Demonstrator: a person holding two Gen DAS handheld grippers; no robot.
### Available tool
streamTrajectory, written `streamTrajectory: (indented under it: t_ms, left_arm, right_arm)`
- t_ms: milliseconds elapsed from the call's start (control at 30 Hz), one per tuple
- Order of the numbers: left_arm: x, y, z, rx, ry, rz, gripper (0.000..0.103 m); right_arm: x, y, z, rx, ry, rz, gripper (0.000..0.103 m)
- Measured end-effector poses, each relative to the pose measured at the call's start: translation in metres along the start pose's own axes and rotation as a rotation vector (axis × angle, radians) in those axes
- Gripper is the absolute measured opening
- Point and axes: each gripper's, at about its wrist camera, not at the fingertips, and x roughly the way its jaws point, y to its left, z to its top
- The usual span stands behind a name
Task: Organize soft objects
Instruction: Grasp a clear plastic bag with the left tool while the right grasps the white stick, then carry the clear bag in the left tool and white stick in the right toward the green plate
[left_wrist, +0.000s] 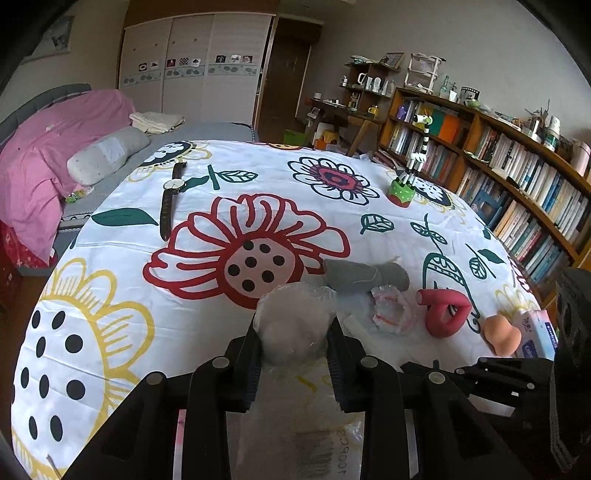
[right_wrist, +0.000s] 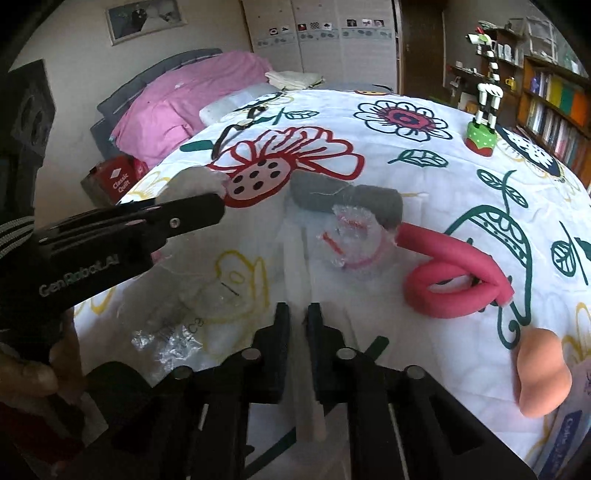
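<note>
My left gripper (left_wrist: 293, 341) holds a grey ball wrapped in clear plastic (left_wrist: 295, 325) above the desk (left_wrist: 110, 295); right gripper (right_wrist: 297, 332) jaws pinch the clear bag (right_wrist: 299, 258). Readable: "GenRobot.AI", "Classic Quilt" on the red package (right_wrist: 118, 177).

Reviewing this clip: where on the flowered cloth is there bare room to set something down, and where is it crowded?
Free: the yellow-flower corner left of the left gripper, and the stretch between the wristwatch and the zebra toy. Crowded: the near right, with grey sock, crumpled plastic, pink foam tube, peach sponge and tissue pack.
</note>
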Motion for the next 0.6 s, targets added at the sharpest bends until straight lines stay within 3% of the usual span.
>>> streamTrajectory:
  t_ms: [300,600]
  left_arm:
    - [-0.007,-0.009,0.001,0.006,-0.015,-0.012,0.033]
    - [-0.014,-0.029,0.004,0.047,-0.025,-0.04,0.033]
  right_arm:
    - [-0.03,-0.019,0.001,0.117,-0.054,0.059,0.008]
    - [-0.08,-0.048,0.008,0.192,-0.148,0.016,0.008]
